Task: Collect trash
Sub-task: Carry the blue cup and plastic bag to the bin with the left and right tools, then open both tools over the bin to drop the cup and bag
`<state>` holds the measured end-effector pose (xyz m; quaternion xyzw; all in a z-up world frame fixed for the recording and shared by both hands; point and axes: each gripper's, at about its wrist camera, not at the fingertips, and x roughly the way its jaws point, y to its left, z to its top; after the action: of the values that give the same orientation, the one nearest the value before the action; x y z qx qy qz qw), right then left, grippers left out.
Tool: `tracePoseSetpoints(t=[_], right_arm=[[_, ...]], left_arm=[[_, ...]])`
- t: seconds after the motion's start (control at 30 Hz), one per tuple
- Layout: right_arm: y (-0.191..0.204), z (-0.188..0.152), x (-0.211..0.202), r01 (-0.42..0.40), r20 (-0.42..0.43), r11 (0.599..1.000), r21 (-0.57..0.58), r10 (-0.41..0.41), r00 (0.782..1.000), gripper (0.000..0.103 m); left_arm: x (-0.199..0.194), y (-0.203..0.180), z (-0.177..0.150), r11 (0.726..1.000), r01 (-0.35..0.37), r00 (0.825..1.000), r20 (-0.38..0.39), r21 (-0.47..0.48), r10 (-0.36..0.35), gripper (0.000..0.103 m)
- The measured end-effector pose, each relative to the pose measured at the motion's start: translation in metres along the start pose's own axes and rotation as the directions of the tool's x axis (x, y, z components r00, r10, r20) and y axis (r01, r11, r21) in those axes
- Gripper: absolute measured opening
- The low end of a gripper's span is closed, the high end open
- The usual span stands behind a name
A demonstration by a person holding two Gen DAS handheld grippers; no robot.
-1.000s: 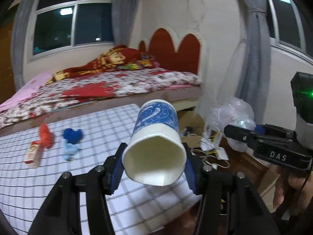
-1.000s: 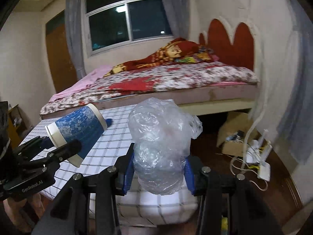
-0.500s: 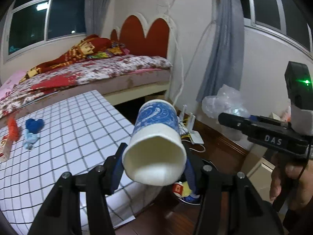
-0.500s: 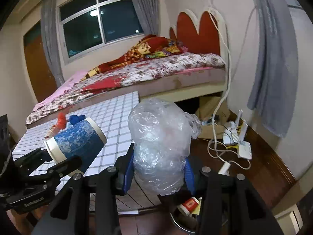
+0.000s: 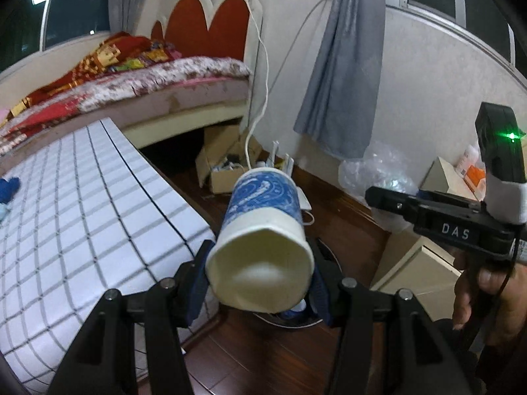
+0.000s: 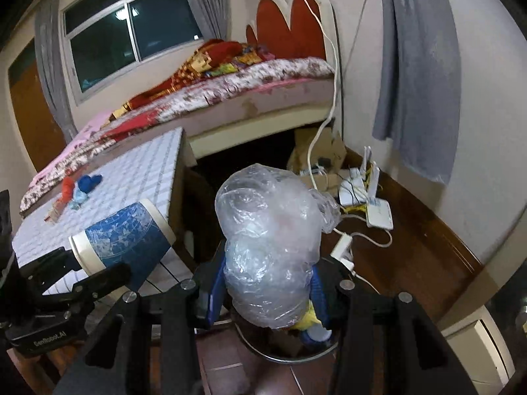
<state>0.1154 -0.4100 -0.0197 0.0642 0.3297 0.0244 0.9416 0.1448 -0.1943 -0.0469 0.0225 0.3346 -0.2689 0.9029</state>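
A blue-and-white paper cup (image 5: 262,230) lies on its side between the blue pads of my left gripper (image 5: 260,283), which is shut on it, open mouth facing the camera. My right gripper (image 6: 266,291) is shut on a crumpled clear plastic bag (image 6: 266,230). Both hang over a round metal-rimmed bin (image 6: 290,357) on the dark wood floor; it holds yellow and blue scraps. A sliver of the bin (image 5: 296,320) shows under the cup. The right wrist view has the cup (image 6: 125,237) at lower left. The bag (image 5: 378,169) shows at right in the left wrist view.
A table with a checked cloth (image 5: 82,217) stands left of the bin, with small red and blue items (image 6: 84,184) on it. Behind are a bed (image 6: 250,82), a cardboard box (image 5: 224,168), a router with cables (image 6: 378,212), and a pale cabinet (image 5: 415,273) at right.
Both grippers have swung right and down, off the table toward the floor beside it. The bin has come into view beneath them. The cup and bag stay gripped.
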Motion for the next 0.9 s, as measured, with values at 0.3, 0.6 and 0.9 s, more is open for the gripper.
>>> tracePoseSetpoints(t=[0.3,0.6,0.9], right_arm=[[-0.039,-0.029,0.038,0.017,-0.106,1.0,0.019,-0.015,0.994,0.046],[-0.057,-0.057,0.1,-0.006,-0.265,1.0,-0.021,0.0,0.964,0.046],[-0.077,-0.075,0.15,-0.053,-0.392,0.999,-0.007,0.046,0.919,0.054]], left_arm=[[0.044,-0.02,-0.02,0.999,0.032,0.994,-0.103,-0.021,-0.034,0.055],[0.093,-0.03,-0.037,0.997,0.034,0.98,-0.192,-0.069,-0.047,0.055],[0.128,-0.032,-0.045,0.995,0.04,0.963,-0.261,-0.092,-0.062,0.086]])
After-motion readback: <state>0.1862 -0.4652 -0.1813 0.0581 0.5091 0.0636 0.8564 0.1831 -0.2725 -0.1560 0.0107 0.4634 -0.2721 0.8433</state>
